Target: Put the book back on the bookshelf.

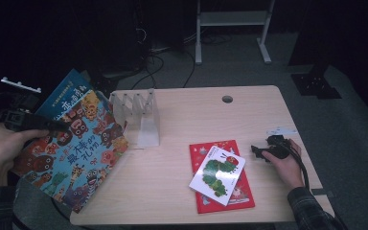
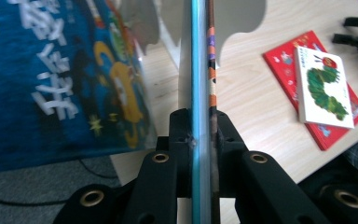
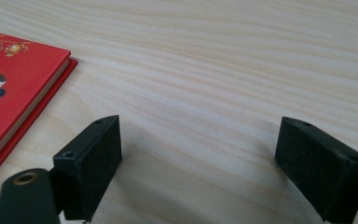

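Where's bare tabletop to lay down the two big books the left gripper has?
Bare table runs across the far right, from the clear rack to the right edge. A second patch lies between the held books and the red book. The left edge is crowded. The near right holds the caterpillar book and the right gripper.

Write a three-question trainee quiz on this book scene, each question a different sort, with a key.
1. True or false: the left tongs are shut on two books.
2. What lies on the red book? A) white caterpillar book B) clear rack C) a cable
3. Fill in: the right tongs rest on the table with jaws ____.

Key: 1 true, a blue book edge and an orange one sit between the jaws; 2 A, the caterpillar book; 3 open.
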`<state>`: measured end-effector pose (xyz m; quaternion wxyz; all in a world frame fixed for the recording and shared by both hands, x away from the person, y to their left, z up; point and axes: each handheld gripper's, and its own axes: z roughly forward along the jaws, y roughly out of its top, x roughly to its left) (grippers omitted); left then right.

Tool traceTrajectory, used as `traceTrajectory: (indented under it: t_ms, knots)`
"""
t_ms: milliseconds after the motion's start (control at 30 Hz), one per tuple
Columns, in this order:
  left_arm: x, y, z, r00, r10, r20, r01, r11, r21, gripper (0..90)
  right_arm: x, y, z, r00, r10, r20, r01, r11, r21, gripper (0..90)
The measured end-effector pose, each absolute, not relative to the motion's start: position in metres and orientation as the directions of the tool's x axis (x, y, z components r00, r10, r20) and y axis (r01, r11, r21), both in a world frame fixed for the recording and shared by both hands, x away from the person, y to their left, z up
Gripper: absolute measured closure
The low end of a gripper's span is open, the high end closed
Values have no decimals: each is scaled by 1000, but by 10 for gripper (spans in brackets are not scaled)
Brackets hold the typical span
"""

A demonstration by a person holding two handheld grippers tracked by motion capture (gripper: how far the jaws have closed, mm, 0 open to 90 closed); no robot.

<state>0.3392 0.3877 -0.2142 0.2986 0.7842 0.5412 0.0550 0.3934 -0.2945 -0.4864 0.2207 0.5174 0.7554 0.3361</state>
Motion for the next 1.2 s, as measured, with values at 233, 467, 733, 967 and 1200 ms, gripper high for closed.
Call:
traceTrajectory:
  t_ms: [233,467,733,967,1200]
  knots:
    - [348,393,-216,358,906,-225,830,-198,522,810,394,-295,-486,-366,931,14,635,238,735,136]
    - [364,391,-216,320,922,-217,833,-165,528,810,394,-295,-486,-366,931,14,634,238,736,136]
    - [381,385,-213,287,935,-210,843,-142,519,810,394,-295,-486,-366,930,14,634,239,735,136]
    - [393,378,-211,278,940,-199,846,-141,515,810,394,-295,-486,-366,930,14,634,238,736,136]
    - [397,374,-208,272,943,-192,853,-144,501,810,394,-295,-486,-366,930,14,634,239,735,136]
